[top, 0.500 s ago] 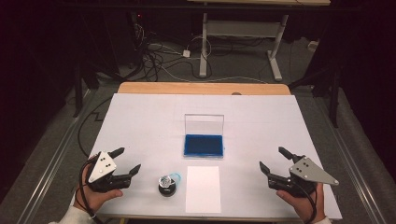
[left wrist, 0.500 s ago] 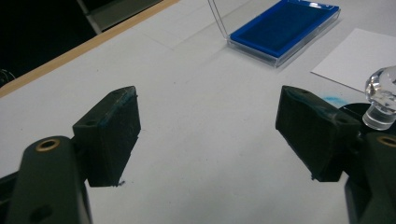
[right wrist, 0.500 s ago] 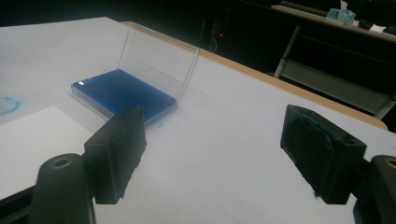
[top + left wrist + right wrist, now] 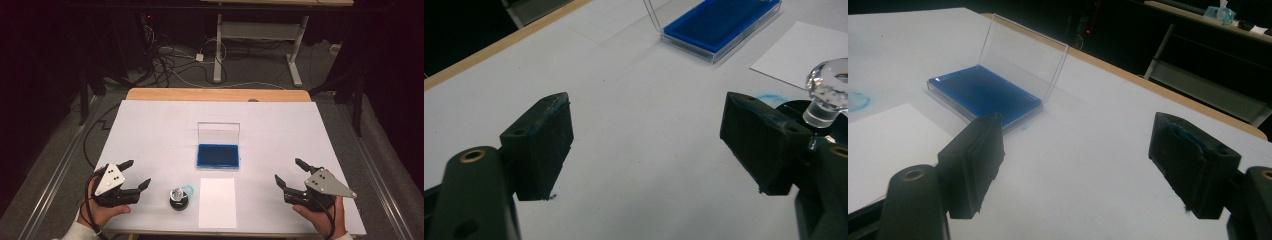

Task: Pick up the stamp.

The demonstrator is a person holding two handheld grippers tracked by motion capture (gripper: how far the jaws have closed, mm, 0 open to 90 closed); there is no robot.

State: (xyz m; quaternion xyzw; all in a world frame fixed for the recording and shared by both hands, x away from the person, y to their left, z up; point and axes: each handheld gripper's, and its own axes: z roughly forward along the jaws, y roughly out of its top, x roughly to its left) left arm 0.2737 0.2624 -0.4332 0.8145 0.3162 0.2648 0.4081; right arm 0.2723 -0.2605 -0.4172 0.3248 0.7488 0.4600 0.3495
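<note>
So the left gripper (image 4: 135, 174) sits at about 8 o'clock on the white table (image 4: 150, 130), held low in the person's left hand (image 4: 100, 212), jaws spread wide with nothing between them, aimed toward 2 o'clock. Just to its right is the stamp (image 4: 179, 197) with a clear knob, standing upright beside a blank white sheet (image 4: 217, 202). At 12 o'clock from the sheet lies the open blue ink pad (image 4: 218, 155), lid up. Over at 4 o'clock the right gripper (image 4: 289, 172) is also spread and empty, aimed toward 10 o'clock. No readable writing anywhere.
</note>
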